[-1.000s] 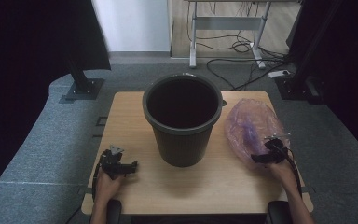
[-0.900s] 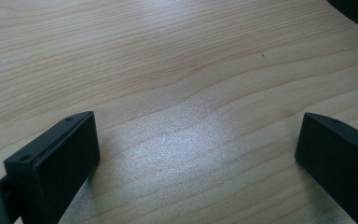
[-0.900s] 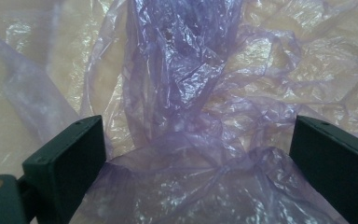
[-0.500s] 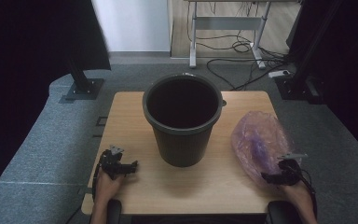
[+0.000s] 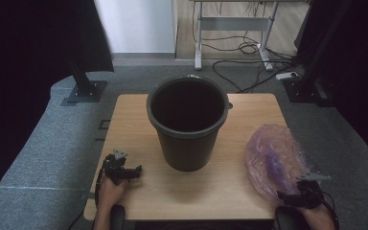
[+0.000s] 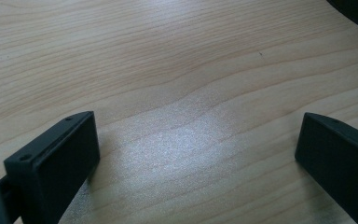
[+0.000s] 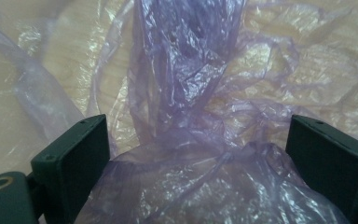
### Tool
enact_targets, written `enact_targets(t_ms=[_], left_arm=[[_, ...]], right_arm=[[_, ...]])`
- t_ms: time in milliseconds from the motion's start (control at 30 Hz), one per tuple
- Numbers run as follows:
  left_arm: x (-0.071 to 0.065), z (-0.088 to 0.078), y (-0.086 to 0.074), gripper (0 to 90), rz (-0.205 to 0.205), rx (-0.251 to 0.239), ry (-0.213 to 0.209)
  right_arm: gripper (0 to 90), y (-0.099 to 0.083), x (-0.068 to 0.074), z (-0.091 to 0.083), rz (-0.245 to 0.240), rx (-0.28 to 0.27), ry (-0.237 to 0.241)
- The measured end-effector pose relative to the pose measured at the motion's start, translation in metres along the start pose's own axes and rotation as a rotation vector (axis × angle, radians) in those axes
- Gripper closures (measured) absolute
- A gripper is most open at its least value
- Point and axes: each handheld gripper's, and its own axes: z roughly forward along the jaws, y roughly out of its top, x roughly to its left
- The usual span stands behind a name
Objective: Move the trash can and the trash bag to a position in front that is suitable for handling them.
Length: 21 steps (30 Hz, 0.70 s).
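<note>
A dark grey plastic bucket (image 5: pixel 188 122) stands upright at the middle of the wooden table (image 5: pixel 134 110), a little toward the far edge; its mouth faces up and the inside is dark, so whether anything lies in it cannot be told; a curved dark edge at the top right corner of the left gripper view is probably its base (image 6: pixel 354 10).

A crumpled, see-through purple plastic bag (image 5: pixel 274 160) lies on the right part of the table, near the front edge and well apart from the bucket; it sags flat and loose, and whether anything is in it cannot be told.

The right gripper (image 5: pixel 292 197) sits at the near right corner, at the bag's near edge; in the right gripper view its jaws stand wide apart with bunched purple film (image 7: pixel 191 140) rising between them, not pinched.

The left gripper (image 5: pixel 133 171) rests low over the near left part of the table, to the left of the bucket and apart from it; its jaws are spread wide over bare wood (image 6: pixel 177 93), holding nothing.
</note>
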Motion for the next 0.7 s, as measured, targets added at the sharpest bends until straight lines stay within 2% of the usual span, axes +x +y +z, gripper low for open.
enact_targets(t_ms=[167, 200, 367, 433, 533, 667, 700], left_arm=[[0.0, 0.0, 0.0, 0.0, 0.002, -0.003, 0.0], [0.0, 0.0, 0.0, 0.0, 0.003, -0.001, -0.002], [0.001, -0.001, 0.001, 0.0, 0.012, 0.015, -0.012], [0.001, 0.0, 0.005, 0.0, 0.016, 0.032, -0.016], [0.002, 0.002, 0.01, 0.0, 0.025, 0.043, -0.022], [0.006, 0.001, 0.023, 0.0, 0.013, 0.013, -0.041], [0.007, 0.0, 0.028, 0.0, 0.004, 0.0, -0.048]], right_arm=[[1.9, 0.009, 0.003, -0.009, -0.002, -0.048, -0.018], [0.0, 0.014, 0.005, -0.014, -0.004, -0.072, -0.023], [0.0, 0.026, 0.008, -0.024, -0.015, -0.113, -0.014], [0.0, 0.04, 0.012, -0.028, -0.023, -0.149, -0.006], [0.0, 0.05, 0.015, -0.029, -0.032, -0.165, -0.003], [0.0, 0.069, 0.024, -0.028, -0.064, -0.177, 0.017], [0.0, 0.078, 0.027, -0.027, -0.075, -0.185, 0.026]])
